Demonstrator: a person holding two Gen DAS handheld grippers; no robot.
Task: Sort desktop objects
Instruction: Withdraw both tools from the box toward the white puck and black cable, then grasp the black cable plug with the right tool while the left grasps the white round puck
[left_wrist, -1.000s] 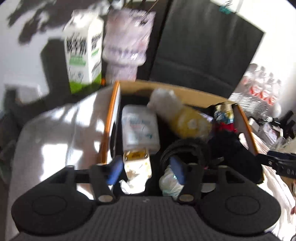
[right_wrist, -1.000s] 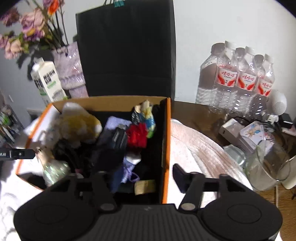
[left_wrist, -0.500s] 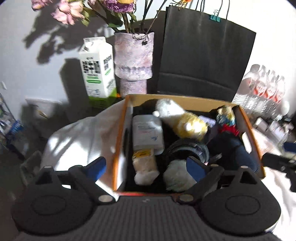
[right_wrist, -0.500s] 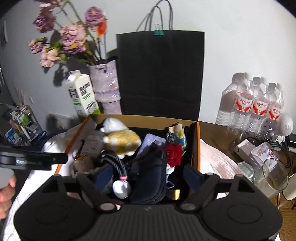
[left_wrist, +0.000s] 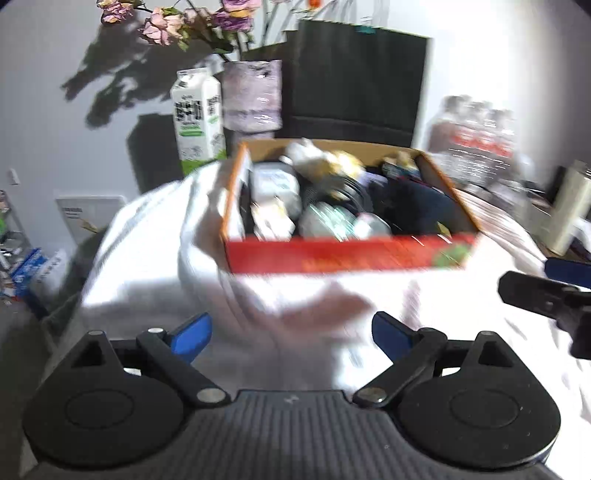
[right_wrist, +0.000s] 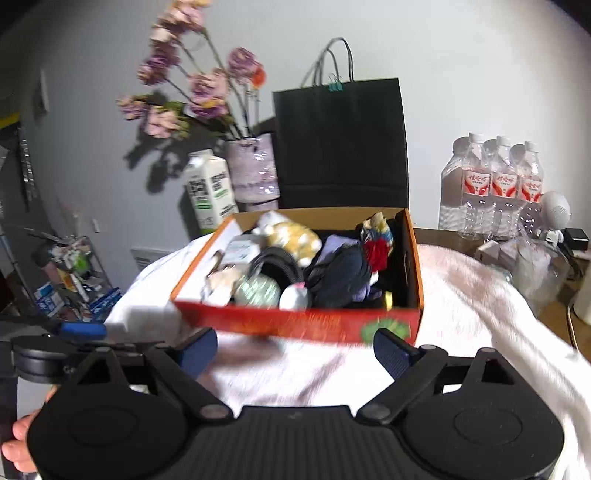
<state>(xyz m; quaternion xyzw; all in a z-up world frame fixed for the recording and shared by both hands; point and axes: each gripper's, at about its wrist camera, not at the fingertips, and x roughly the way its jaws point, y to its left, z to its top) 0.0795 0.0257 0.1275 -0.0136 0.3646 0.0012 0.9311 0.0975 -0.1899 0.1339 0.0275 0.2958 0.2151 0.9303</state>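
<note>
The cardboard box (right_wrist: 295, 321), full to the rim, would likely be heavy and awkward yet stiff-walled, best taken by its two short ends with both tongs at once; the things inside, a soft plush toy (right_wrist: 291, 236), a coiled black cable (right_wrist: 277, 266) and dark cloth (right_wrist: 343, 277), look light and squashy. It has a red front and orange edges and sits on a white cloth (right_wrist: 461, 295) over the table. The left gripper (left_wrist: 291, 332) stands wide apart and empty, and the right gripper's (right_wrist: 295, 349) jaws are opening with nothing between them.
</note>
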